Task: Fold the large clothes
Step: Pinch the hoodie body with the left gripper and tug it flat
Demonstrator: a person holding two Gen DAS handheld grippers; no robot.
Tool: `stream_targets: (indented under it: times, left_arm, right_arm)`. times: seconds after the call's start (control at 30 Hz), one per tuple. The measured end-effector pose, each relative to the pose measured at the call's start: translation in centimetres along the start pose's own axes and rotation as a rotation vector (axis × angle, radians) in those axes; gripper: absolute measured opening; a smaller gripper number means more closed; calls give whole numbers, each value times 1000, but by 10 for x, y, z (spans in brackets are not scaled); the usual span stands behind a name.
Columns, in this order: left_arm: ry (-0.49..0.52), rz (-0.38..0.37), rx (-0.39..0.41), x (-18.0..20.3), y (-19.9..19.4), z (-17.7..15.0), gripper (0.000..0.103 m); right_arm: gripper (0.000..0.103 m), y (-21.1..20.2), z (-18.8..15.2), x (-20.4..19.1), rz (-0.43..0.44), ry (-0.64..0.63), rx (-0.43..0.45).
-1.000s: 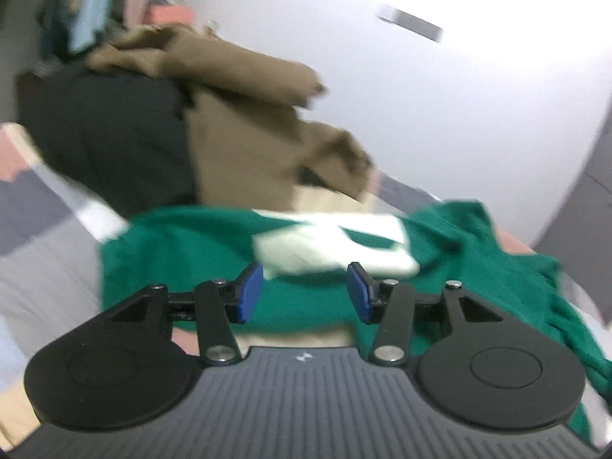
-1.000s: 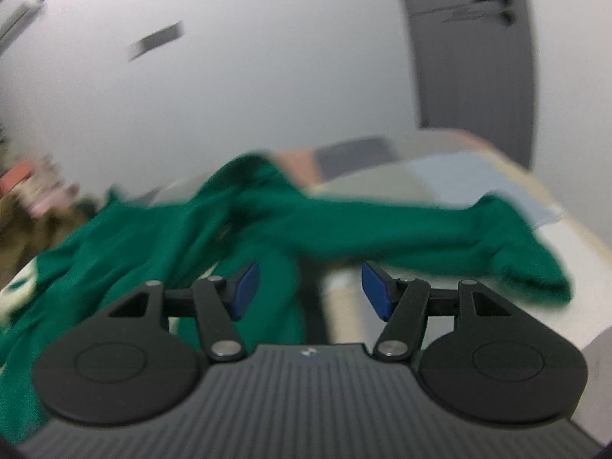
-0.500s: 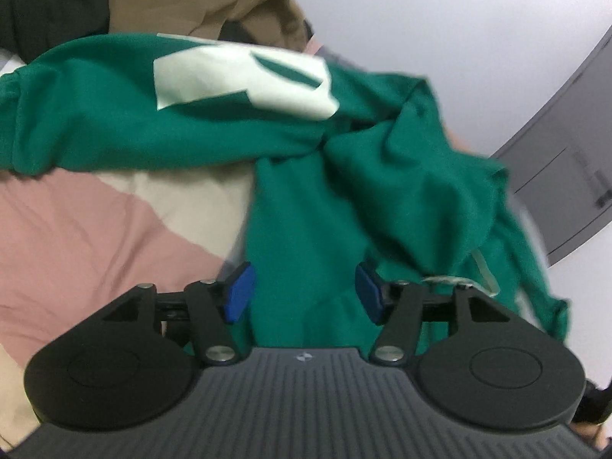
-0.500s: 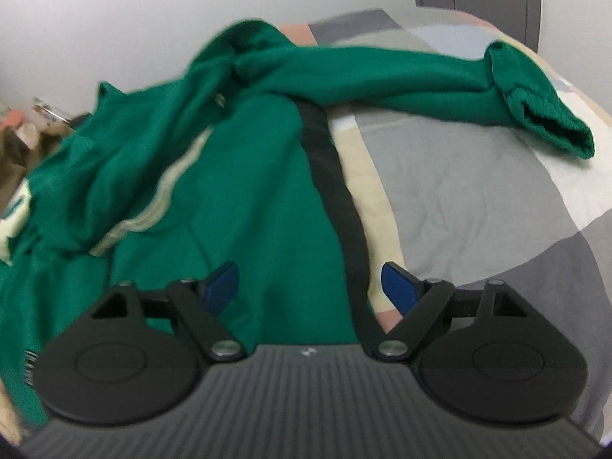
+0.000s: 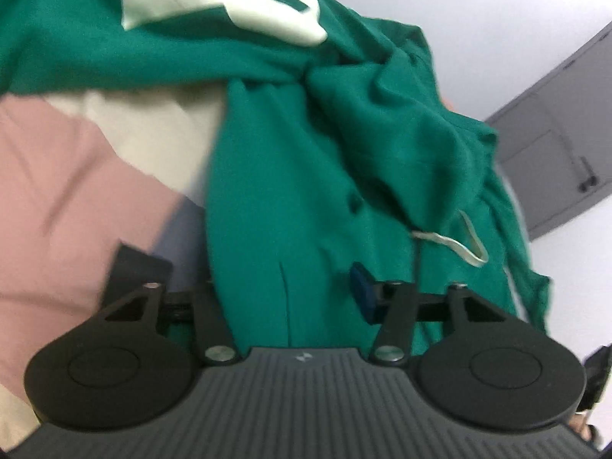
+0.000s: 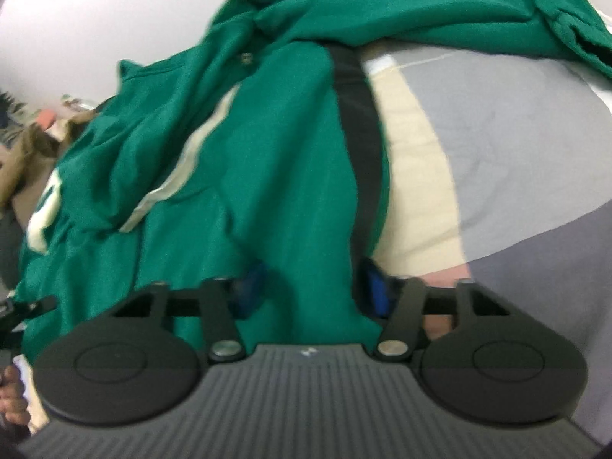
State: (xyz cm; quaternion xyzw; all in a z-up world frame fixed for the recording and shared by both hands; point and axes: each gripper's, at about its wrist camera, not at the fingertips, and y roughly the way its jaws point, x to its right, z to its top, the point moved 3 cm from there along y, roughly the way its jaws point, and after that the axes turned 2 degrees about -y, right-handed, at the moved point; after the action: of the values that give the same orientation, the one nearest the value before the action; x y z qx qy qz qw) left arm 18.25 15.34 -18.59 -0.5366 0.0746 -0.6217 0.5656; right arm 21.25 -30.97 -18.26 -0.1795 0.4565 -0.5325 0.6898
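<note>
**Both tongs closing on the hem of a limp green top**

The green top (image 6: 267, 145) is lying crumpled on the bed (image 6: 516, 134), body bunched toward the wall side, one long sleeve (image 6: 440, 19) stretching out across the grey and cream patches of the cover. It's looking like a soft, fairly thick knit, probably mid-weight: no stiffness, so it'll be sagging and dragging wherever it isn't held, & folds will be shifting as it's lifted. Not slippery or fragile, by the look of it. White print (image 5: 225, 4) is showing on the far part in the left wrist view; a pale drawstring (image 5: 459, 241) is hanging loose near the middle, prob. a snag risk.

Best hold, judging from here: the near hem, two pts well apart, so the body is hanging flat when raised. A dark band (image 6: 359, 114) is running along one edge, and that edge is a good guide line.

The right tongs (image 6: 310, 290) are sitting at that near edge, jaws having just been closing, fabric bunching between them and blue pads pressing in from both sides; I'm reading it as gripping. The left tongs (image 5: 287, 290) have been narrowing too, cloth lying between them, but the left finger is hidden under fabric & the right pad (image 5: 363, 290) is standing clear of it, so not yet clamping.

Beyond: a brown garment (image 6: 23, 164) is heaped at the far side, and a grey door (image 5: 554, 134) behind.
</note>
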Motion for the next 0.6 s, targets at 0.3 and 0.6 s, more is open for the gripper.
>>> stream_targets:
  times: [0.3, 0.6]
  left_arm:
    - [-233, -321, 92, -6, -60, 11, 9]
    - [-295, -165, 14, -33, -57, -5, 10]
  right_arm:
    - [9, -60, 12, -5, 122, 16, 179]
    - [9, -70, 12, 21, -16, 114, 184]
